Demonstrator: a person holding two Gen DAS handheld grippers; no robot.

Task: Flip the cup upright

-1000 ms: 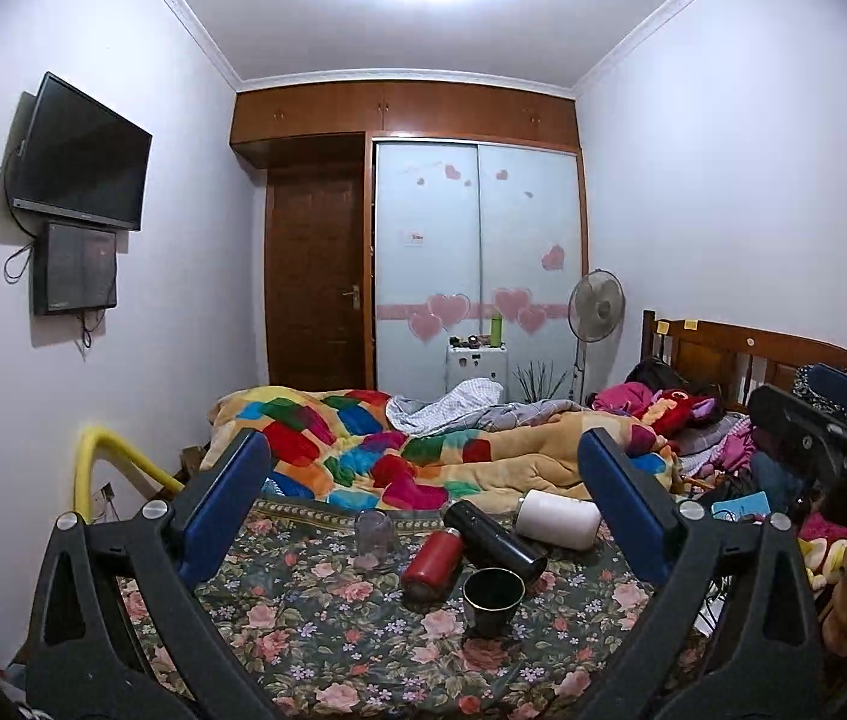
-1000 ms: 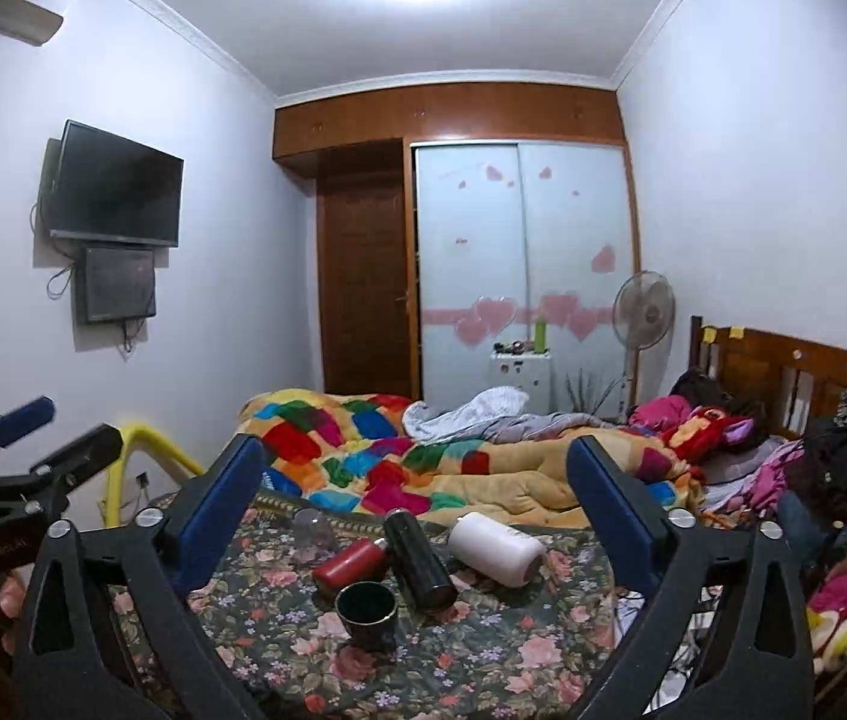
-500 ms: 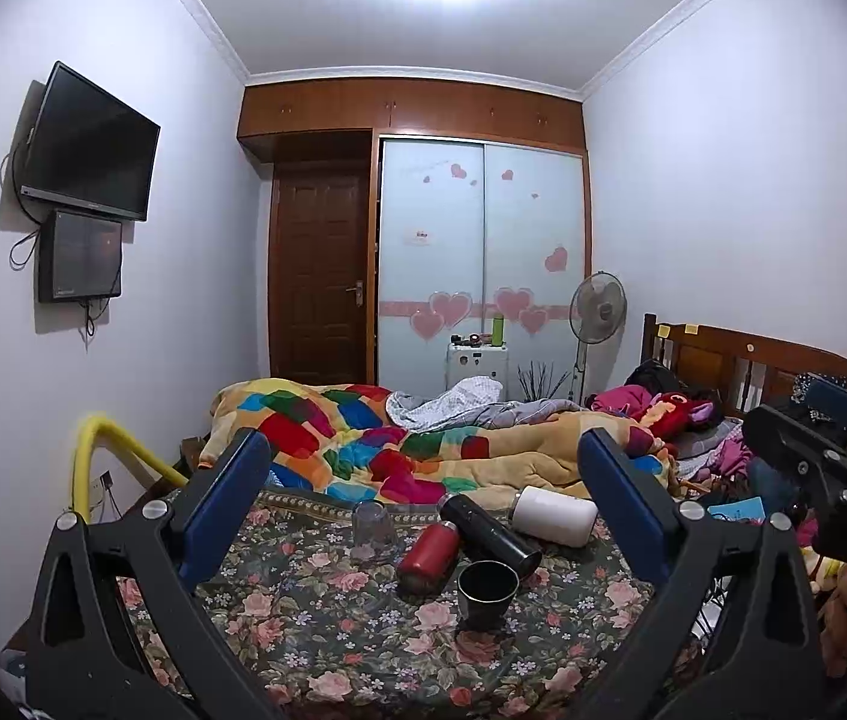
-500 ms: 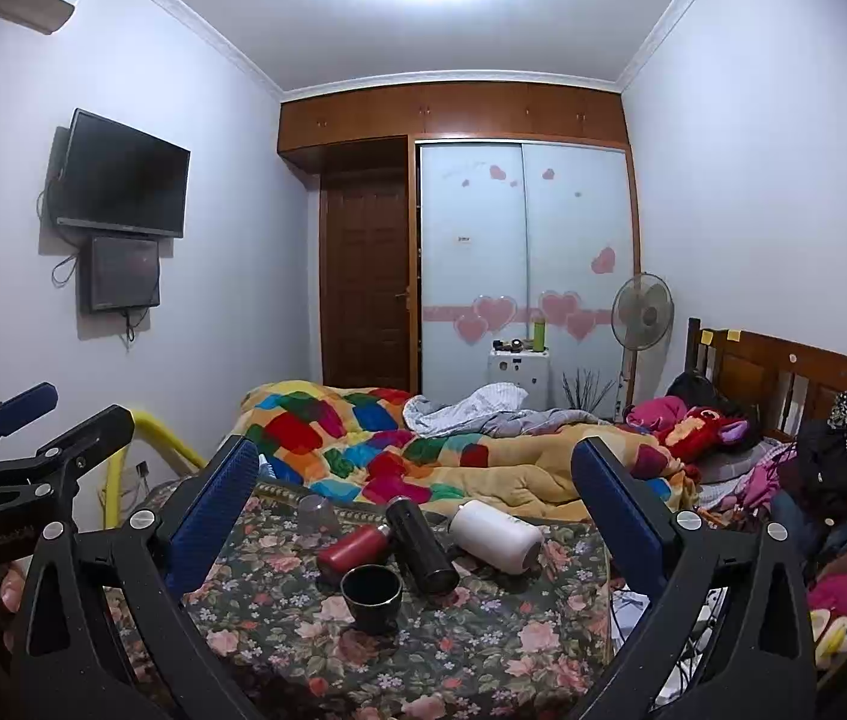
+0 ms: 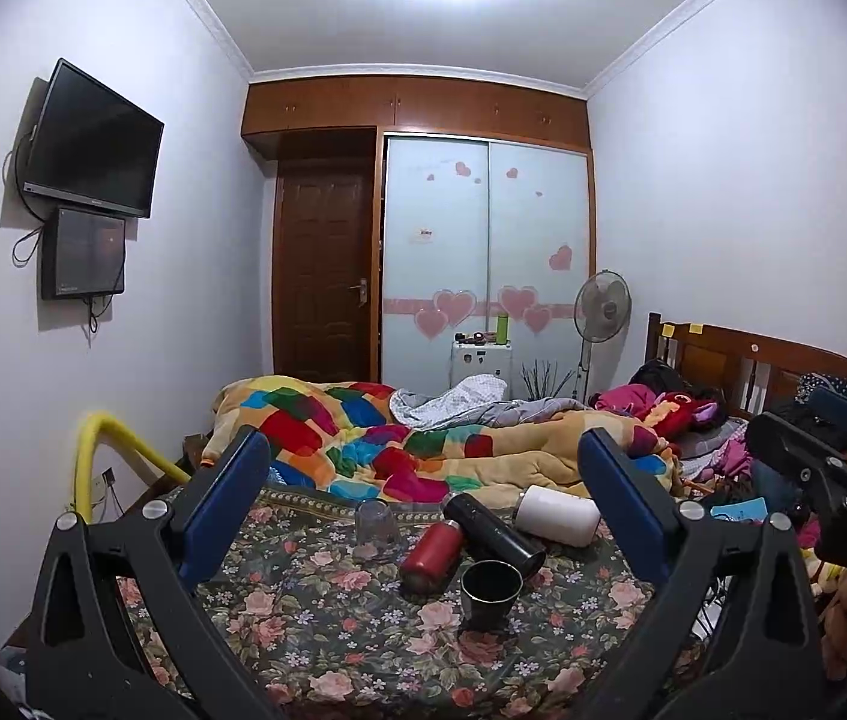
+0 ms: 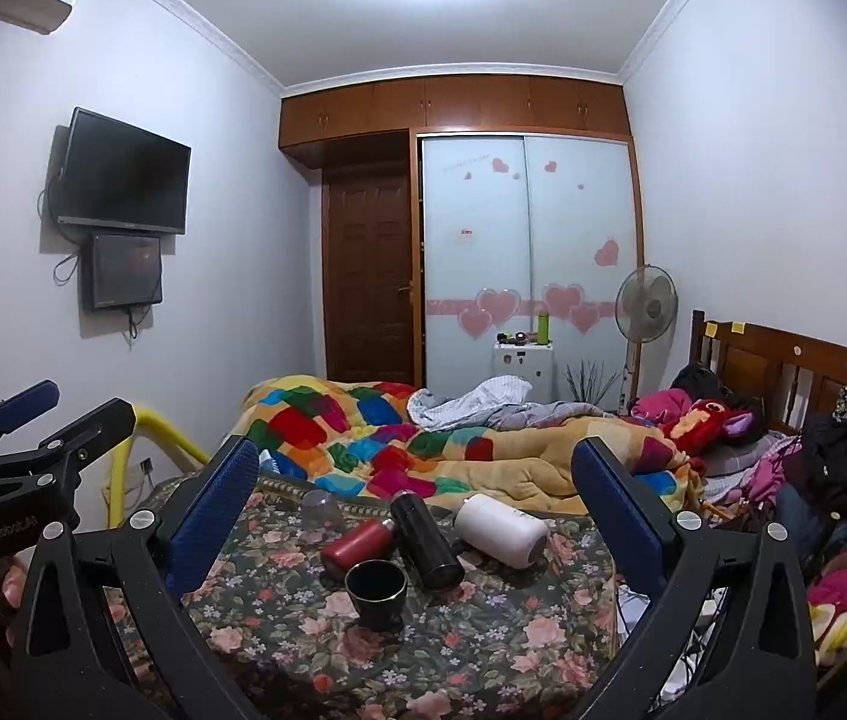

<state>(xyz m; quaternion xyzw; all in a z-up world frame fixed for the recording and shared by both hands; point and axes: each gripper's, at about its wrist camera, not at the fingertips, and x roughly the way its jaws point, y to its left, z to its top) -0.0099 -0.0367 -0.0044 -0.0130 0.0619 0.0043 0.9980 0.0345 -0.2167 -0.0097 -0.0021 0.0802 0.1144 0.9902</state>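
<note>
- The left gripper (image 5: 423,483) is held above the near end of the floral bedspread (image 5: 303,618), its blue-padded fingers (image 5: 225,504) spread wide with nothing between them.
- The right gripper (image 6: 414,480) is in the same pose — fingers (image 6: 210,516) wide apart and empty, well short of the things on the bed.
- Each gripper shows at the edge of the other's view: the right one (image 5: 831,480) at the far right of the left camera, the left one (image 6: 21,456) at the far left of the right camera.
- A clear cup (image 5: 376,523) stands mouth down on the bedspread, to the left of the bottles and apart from them; in the right view it (image 6: 322,509) sits near the right gripper's left finger.
- A black cup (image 5: 490,594) stands upright with its mouth open upward, nearest the cameras, just in front of the bottles.
- Three bottles lie on their sides close together: a red bottle (image 5: 432,555), a black bottle (image 5: 492,531) beside it, and a white bottle (image 5: 555,515) furthest right.
- Behind them a patchwork quilt (image 5: 363,438) is bunched across the bed, with a wooden headboard (image 5: 741,360) on the right.
- On the left wall hangs a television (image 5: 93,141) with a smaller screen (image 5: 84,253) below it; a standing fan (image 5: 602,303) is by the sliding wardrobe (image 5: 483,252).
</note>
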